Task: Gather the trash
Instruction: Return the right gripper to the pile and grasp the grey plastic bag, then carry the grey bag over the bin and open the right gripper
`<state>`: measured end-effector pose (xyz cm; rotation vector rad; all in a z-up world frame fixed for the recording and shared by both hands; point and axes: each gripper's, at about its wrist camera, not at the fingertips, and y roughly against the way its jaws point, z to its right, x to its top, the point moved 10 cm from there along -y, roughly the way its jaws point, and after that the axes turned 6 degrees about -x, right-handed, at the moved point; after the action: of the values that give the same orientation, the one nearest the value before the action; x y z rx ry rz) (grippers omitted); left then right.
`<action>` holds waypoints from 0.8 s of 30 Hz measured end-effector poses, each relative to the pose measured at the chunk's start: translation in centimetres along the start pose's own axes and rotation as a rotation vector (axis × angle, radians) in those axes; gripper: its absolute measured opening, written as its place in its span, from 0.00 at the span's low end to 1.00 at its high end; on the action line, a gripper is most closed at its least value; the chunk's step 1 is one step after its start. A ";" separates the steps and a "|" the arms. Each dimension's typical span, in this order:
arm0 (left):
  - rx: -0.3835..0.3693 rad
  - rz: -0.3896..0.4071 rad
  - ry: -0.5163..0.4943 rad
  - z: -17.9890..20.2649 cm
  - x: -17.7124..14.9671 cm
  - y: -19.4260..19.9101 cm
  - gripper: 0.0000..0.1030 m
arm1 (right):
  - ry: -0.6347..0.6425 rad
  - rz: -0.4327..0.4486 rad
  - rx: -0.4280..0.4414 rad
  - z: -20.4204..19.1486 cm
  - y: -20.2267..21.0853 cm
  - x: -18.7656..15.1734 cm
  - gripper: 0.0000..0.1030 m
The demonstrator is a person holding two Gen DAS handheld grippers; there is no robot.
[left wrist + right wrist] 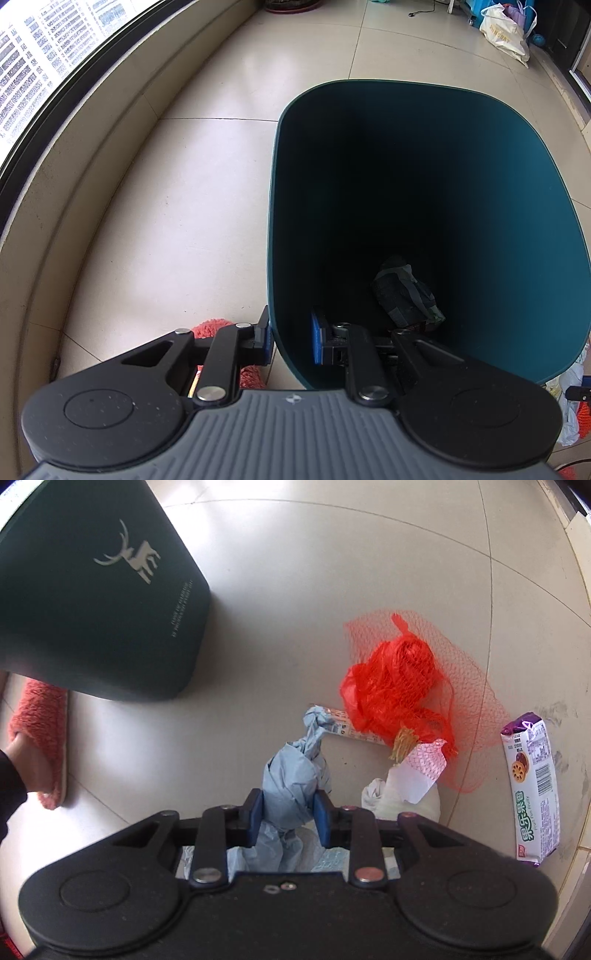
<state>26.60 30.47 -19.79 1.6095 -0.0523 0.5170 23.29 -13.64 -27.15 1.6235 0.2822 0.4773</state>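
The right gripper [290, 818] is clamped on a crumpled pale-blue paper wad [291, 775], which extends forward past the pads, its long axis running along the fingers. The left gripper [291, 341] is clamped on the near wall of the dark-green trash bin [424, 206], 1 pad outside and 1 inside, holding the bin tilted with its mouth toward the camera.

In the right wrist view, the bin [96, 602] lies up and to the left of the wad, well apart across bare floor tiles [295, 572]. The coming move is therefore judged a carry up-left over the rim.

Remaining trash lies right of the wad: a red net bag [399, 690], a white wad [402, 801] and a biscuit packet [532, 786]. A slippered foot [40, 738] stands near the bin's lower side. 1 dark item [406, 291] already rests inside the bin.
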 end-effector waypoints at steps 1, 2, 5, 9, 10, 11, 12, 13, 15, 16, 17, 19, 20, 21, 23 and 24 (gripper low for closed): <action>-0.001 0.000 0.001 0.1 0.0 0.0 0.18 | -0.003 0.011 0.020 -0.3 1.0 0.1 0.27; -0.002 0.000 0.002 0.0 0.0 0.0 0.18 | 0.005 0.028 0.031 -0.6 2.0 0.3 0.27; -0.004 0.001 0.000 0.0 0.0 0.0 0.18 | 0.014 0.072 0.056 -1.7 4.6 1.6 0.27; -0.005 0.000 0.000 0.0 0.0 0.0 0.18 | 0.054 0.180 0.083 -4.5 9.6 5.1 0.27; -0.006 0.000 0.000 0.0 0.0 0.0 0.18 | 0.066 0.207 0.090 -5.1 10.9 6.2 0.27; -0.008 0.000 0.001 0.0 0.0 0.0 0.18 | 0.080 0.233 0.092 -5.8 12.1 7.1 0.27; -0.009 0.000 0.002 -0.1 0.0 0.0 0.18 | 0.101 0.263 0.092 -6.7 13.3 8.1 0.27; -0.010 0.000 0.001 -0.1 -0.1 0.0 0.18 | 0.118 0.284 0.095 -7.5 14.3 8.9 0.27; -0.012 0.000 0.001 -0.1 0.0 0.0 0.18 | 0.151 0.330 0.102 -9.3 16.1 10.6 0.27; -0.012 0.000 0.000 -0.1 0.0 0.1 0.18 | 0.170 0.351 0.106 -10.3 16.8 11.5 0.27; -0.012 0.000 -0.001 -0.1 0.0 0.1 0.18 | 0.184 0.366 0.108 -11.1 17.3 12.2 0.27; -0.015 0.000 0.000 -0.1 0.0 0.1 0.18 | 0.214 0.390 0.104 -12.9 17.7 13.8 0.27; -0.017 -0.001 0.002 -0.2 0.0 0.1 0.18 | 0.223 0.394 0.104 -13.6 17.6 14.4 0.27; -0.020 -0.001 0.003 -0.2 0.0 0.1 0.18 | 0.231 0.398 0.104 -14.3 17.5 15.0 0.27; -0.024 -0.002 0.005 -0.3 0.1 0.1 0.18 | 0.243 0.403 0.091 -15.9 17.7 15.8 0.27; -0.025 -0.002 0.004 -0.3 0.1 0.1 0.18 | 0.250 0.403 0.094 -16.5 17.3 16.3 0.27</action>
<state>26.55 30.79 -19.65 1.5836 -0.0543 0.5164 28.33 6.40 -6.85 1.7185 0.1631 0.9910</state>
